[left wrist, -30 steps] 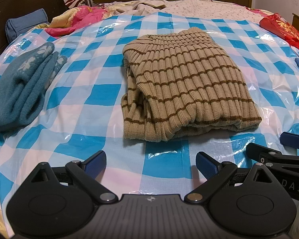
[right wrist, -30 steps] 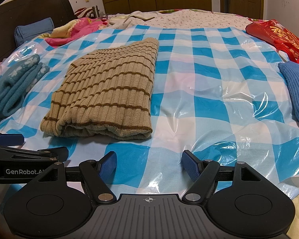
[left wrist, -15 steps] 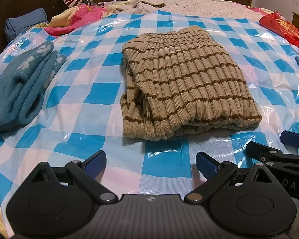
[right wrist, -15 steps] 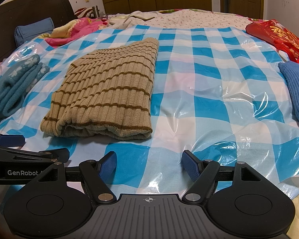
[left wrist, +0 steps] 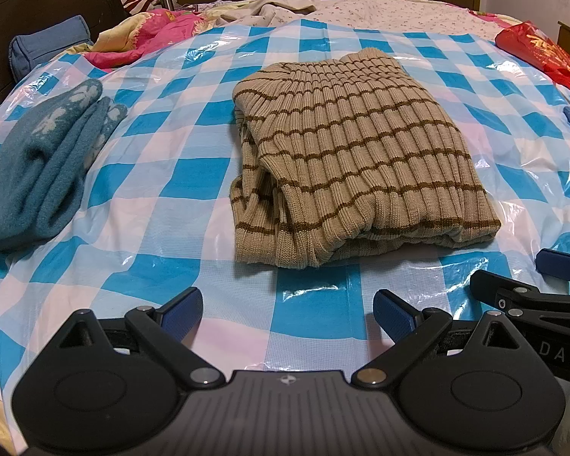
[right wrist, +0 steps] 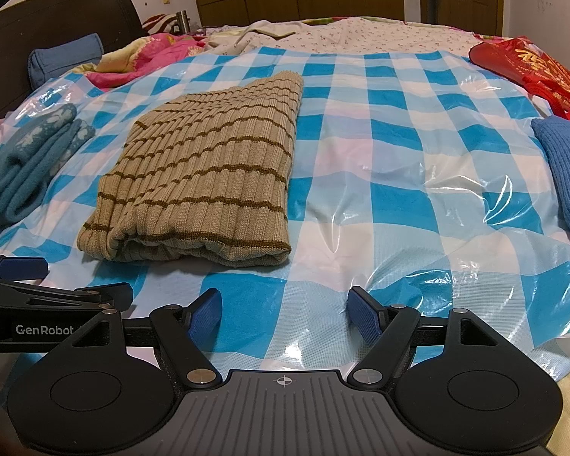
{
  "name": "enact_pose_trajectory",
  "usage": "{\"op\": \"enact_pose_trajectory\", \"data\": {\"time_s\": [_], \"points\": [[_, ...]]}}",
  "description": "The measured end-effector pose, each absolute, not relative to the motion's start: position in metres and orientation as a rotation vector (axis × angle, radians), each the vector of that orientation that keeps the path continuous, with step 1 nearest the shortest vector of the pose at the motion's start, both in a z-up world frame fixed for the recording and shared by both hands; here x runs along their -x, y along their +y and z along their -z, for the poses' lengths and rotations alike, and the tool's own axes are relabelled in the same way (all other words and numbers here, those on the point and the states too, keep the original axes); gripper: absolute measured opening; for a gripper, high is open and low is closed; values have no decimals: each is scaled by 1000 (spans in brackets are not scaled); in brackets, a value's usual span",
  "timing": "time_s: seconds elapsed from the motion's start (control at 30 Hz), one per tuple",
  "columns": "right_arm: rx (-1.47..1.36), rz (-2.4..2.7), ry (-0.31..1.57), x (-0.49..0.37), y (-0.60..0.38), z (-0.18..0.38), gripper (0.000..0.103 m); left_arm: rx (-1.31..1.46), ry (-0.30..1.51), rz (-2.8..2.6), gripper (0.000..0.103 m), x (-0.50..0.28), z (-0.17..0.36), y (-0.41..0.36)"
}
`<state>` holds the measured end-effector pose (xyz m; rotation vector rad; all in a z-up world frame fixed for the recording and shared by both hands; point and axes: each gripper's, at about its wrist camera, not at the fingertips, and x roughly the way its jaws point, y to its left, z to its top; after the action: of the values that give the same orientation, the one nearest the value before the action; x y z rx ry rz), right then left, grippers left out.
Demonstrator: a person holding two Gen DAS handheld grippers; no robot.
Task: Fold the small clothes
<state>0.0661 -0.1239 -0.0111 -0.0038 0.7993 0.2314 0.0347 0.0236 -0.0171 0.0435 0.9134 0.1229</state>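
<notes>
Now the tan striped sweater (left wrist: 353, 159) lies folded on the blue checked plastic sheet (left wrist: 186, 167), ahead of both tools. Left gripper (left wrist: 288, 309) and right gripper (right wrist: 285, 309) hover near it, jaws apart, holding nothing.

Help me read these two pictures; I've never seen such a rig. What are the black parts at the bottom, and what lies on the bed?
No robot here: a person holds a two-finger claw in each hand, each with a camera looking forward along its fingers. One picture is from the left claw, the other from the right claw. Both are open and hold nothing. On the blue checked plastic sheet lies a folded tan striped sweater. To its left sits a folded teal garment, and at the right edge a blue knit. A red bag lies farther back.
</notes>
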Motion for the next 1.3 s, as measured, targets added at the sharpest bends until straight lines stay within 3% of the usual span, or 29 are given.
{"op": "enact_pose_trajectory", "data": {"time_s": [1.3], "points": [[4,-232,800,-66,-124,11,75,-53,905,-129,103,-34,16,24]]}}
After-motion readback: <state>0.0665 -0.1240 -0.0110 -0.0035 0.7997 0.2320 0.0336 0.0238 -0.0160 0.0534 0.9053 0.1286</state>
